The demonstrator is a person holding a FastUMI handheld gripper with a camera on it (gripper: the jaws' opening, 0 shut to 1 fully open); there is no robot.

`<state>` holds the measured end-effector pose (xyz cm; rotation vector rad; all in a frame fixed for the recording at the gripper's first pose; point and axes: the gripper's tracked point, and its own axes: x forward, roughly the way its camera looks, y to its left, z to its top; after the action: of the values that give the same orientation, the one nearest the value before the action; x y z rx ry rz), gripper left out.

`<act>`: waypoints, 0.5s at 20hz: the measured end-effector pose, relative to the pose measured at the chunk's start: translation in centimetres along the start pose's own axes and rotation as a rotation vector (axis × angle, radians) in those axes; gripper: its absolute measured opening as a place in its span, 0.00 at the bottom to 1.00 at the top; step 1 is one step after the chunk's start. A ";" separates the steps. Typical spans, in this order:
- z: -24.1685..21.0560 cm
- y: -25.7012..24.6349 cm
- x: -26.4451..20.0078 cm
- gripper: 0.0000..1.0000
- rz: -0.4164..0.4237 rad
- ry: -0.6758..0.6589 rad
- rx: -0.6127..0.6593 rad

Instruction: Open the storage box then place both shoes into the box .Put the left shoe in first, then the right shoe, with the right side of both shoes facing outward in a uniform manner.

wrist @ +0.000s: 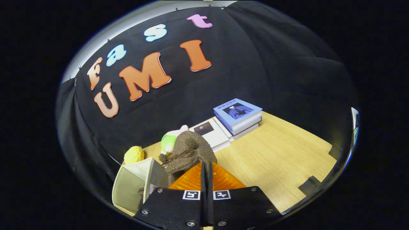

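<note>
The gripper (207, 166) was clenched, its 2 fingers nearly touching, with the heel of a brown shoe (188, 153) pinched at their tips. The shoe hung just above the storage box (131, 183), whose open mouth lay beside the fingers. A second shoe seemed to sit inside the box, though little of it could be seen.

The shoe looked fuzzy, soft and light, so the heel rim was probably the firmest place to hold; a loose grip might let it swing or slip.

Beyond the box sat a yellow toy (134, 154) and a green toy (169, 142), with a stack of books (238, 116) farther off. The wooden table (281, 159) on the far side of the box from the yellow toy lay open, with room for swinging the shoe around.
</note>
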<state>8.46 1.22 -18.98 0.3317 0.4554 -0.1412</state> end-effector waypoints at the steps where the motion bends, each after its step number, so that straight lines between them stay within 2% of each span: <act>1: 0.3 1.6 -0.3 0.00 0.020 -0.005 -0.003; 6: -0.5 9.0 -1.3 0.00 0.117 0.013 0.009; 10: -2.4 13.2 -1.4 0.00 0.158 0.042 0.021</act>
<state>8.94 14.55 -16.65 0.3906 0.4671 0.0150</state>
